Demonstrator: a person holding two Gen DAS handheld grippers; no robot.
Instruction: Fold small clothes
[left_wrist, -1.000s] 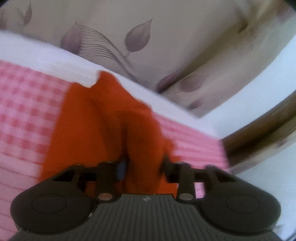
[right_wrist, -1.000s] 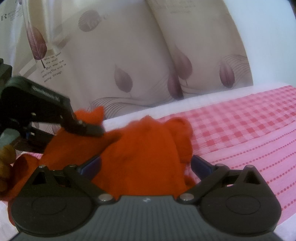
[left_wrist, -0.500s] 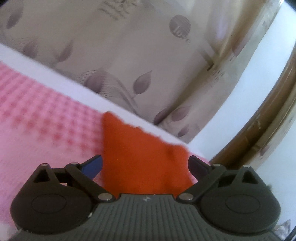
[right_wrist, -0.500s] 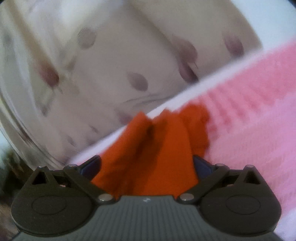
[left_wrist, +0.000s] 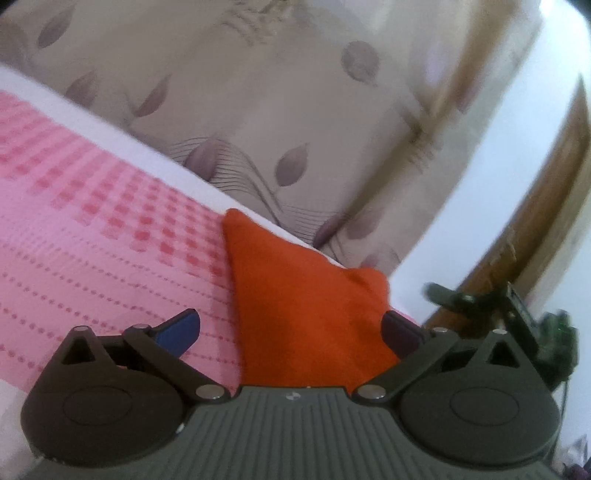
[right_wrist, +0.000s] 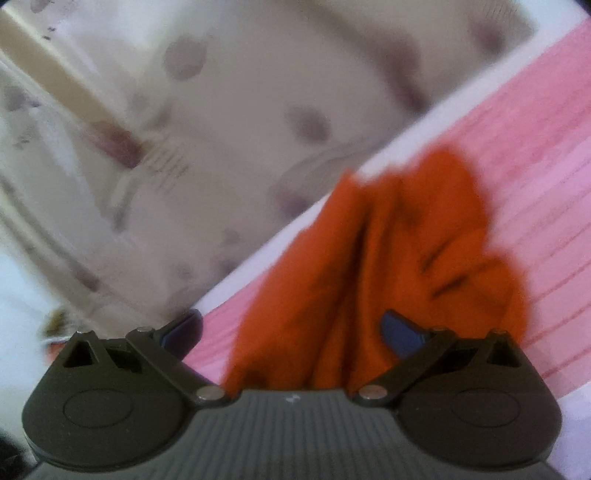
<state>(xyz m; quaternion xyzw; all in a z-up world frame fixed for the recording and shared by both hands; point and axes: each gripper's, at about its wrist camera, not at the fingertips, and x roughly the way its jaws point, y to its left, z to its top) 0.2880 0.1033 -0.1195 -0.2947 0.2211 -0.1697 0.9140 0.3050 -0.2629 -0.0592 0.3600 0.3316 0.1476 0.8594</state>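
Between the spread fingers of the left tool (left_wrist: 290, 330) an orange cloth (left_wrist: 306, 314) is seen, lying on the pink bed cover (left_wrist: 92, 229) near its far edge; nothing is gripped. The right tool (right_wrist: 291, 328) is likewise held wide open over the cloth (right_wrist: 373, 266), which is bunched and creased in that blurred view. Whether either tool touches the fabric cannot be told. Creases may be locked in if a fold is made before the bunched side is smoothed. The cloth may also be dragged past the bed edge toward the curtain (left_wrist: 295, 110) if only one layer is pinched.
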